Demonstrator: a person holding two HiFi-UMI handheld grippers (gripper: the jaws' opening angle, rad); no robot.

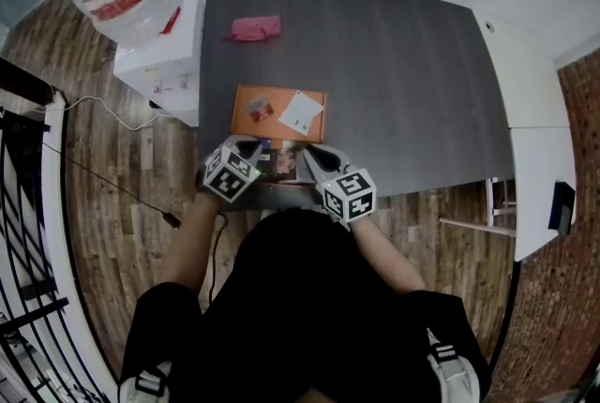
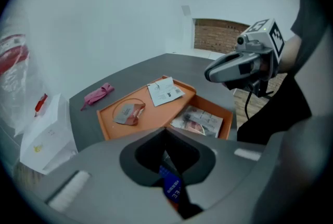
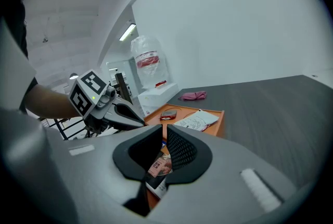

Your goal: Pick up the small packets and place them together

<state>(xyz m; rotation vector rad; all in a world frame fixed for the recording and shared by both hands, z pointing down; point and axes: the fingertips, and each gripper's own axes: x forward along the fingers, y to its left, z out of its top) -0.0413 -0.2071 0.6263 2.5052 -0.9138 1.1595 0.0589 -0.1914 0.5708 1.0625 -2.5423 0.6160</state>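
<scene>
Person: black top, black trousers, pale buckled straps low at each side. Left gripper and right gripper: grey shells, black mesh-faced fingers, white cube with black square markers.

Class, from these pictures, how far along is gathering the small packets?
Looks done: printed packets lie together in the orange tray's near compartment. In hand: left gripper shut on a small blue packet, right gripper on a pink-printed packet. Remaining: a white flat packet and a grey-brown packet in the far compartment.

Left gripper jaws clamped, right gripper likewise
</scene>
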